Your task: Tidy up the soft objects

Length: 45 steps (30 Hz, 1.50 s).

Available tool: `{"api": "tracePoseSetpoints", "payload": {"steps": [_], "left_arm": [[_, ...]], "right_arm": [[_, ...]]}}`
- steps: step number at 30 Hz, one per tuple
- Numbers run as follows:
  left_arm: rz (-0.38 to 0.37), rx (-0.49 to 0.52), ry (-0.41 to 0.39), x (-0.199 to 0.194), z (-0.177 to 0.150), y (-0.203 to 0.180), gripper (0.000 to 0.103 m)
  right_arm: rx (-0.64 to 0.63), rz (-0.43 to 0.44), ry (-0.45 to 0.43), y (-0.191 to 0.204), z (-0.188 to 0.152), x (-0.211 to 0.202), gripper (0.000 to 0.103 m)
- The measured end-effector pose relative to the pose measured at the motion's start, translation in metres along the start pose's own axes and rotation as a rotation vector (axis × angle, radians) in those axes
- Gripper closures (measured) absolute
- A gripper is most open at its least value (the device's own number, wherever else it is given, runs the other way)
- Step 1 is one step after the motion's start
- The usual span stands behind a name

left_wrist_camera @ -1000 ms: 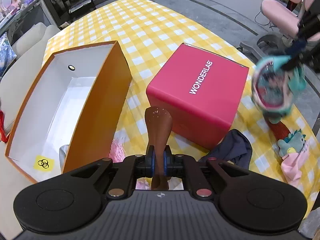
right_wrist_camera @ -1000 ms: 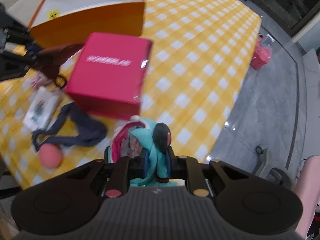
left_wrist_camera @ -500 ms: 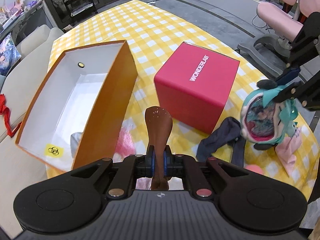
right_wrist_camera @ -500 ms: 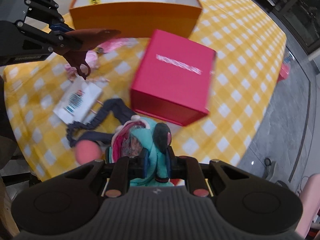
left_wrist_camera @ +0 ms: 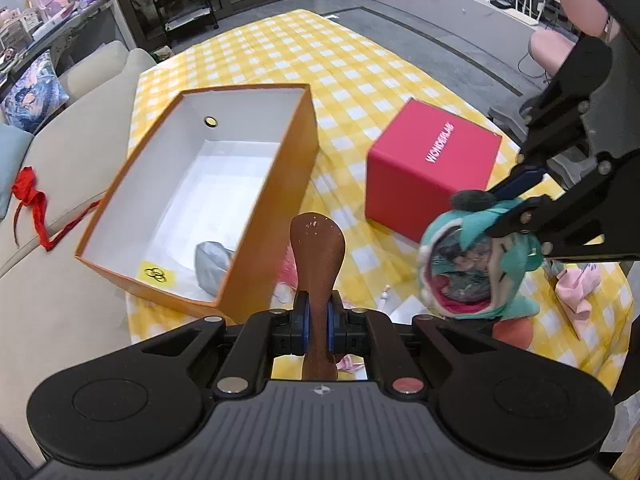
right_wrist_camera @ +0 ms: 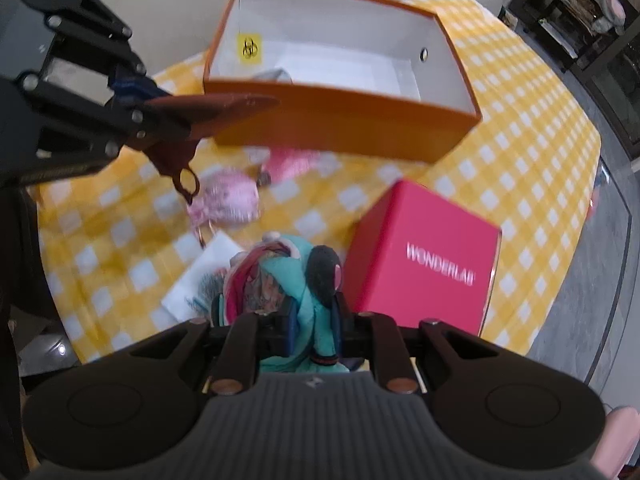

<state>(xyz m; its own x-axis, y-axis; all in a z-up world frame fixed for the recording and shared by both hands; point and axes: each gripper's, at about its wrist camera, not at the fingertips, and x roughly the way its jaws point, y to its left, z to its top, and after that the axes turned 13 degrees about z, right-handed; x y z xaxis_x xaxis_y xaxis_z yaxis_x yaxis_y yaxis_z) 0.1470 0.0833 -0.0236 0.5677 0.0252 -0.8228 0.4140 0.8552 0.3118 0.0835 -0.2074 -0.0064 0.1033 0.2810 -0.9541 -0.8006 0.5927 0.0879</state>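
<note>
My left gripper [left_wrist_camera: 317, 320] is shut on a flat brown leather piece [left_wrist_camera: 318, 248] that sticks forward above the table; it also shows in the right wrist view [right_wrist_camera: 208, 110]. My right gripper [right_wrist_camera: 314, 318] is shut on a teal plush toy [right_wrist_camera: 296, 276] with a pink mouth, held in the air; the toy shows at the right of the left wrist view [left_wrist_camera: 472, 256]. An open orange box [left_wrist_camera: 248, 208] with a white inside holds a grey soft item [left_wrist_camera: 212, 266]. In the right wrist view the orange box [right_wrist_camera: 344, 116] lies ahead.
A pink WONDERLAB cube [left_wrist_camera: 432, 172] stands on the yellow checked tablecloth [left_wrist_camera: 340, 68]. Pink soft items [right_wrist_camera: 228, 200] and a white packet [right_wrist_camera: 200, 280] lie between the boxes. A pink cloth [left_wrist_camera: 576, 284] lies at the right edge. A beige sofa [left_wrist_camera: 52, 152] with a red ribbon [left_wrist_camera: 30, 196] is at left.
The right gripper has carried the teal plush left, closer to the left gripper and the orange box. The left gripper has drawn back and up with the brown piece.
</note>
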Motion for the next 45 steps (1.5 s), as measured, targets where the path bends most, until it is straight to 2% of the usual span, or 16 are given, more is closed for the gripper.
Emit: {"api": "tracePoseSetpoints", "payload": {"steps": [9, 16, 20, 27, 35, 45], "left_arm": [[0.01, -0.038, -0.038, -0.018, 0.015, 0.032, 0.094], [0.024, -0.051, -0.094, -0.03, 0.047, 0.059, 0.094], [0.04, -0.104, -0.128, -0.036, 0.064, 0.089, 0.094], [0.092, -0.134, -0.133, -0.028, 0.083, 0.12, 0.094], [0.107, -0.17, -0.118, -0.008, 0.085, 0.147, 0.094], [0.081, -0.221, -0.035, 0.052, 0.069, 0.169, 0.094]], "right_arm": [[0.001, -0.038, -0.076, -0.013, 0.056, -0.027, 0.088], [-0.008, -0.085, -0.175, -0.027, 0.109, -0.068, 0.088], [-0.009, -0.11, -0.219, -0.033, 0.14, -0.085, 0.088], [-0.018, -0.128, -0.25, -0.038, 0.181, -0.089, 0.088], [0.036, -0.112, -0.316, -0.038, 0.222, -0.072, 0.087], [0.075, -0.077, -0.245, -0.042, 0.238, 0.005, 0.087]]}}
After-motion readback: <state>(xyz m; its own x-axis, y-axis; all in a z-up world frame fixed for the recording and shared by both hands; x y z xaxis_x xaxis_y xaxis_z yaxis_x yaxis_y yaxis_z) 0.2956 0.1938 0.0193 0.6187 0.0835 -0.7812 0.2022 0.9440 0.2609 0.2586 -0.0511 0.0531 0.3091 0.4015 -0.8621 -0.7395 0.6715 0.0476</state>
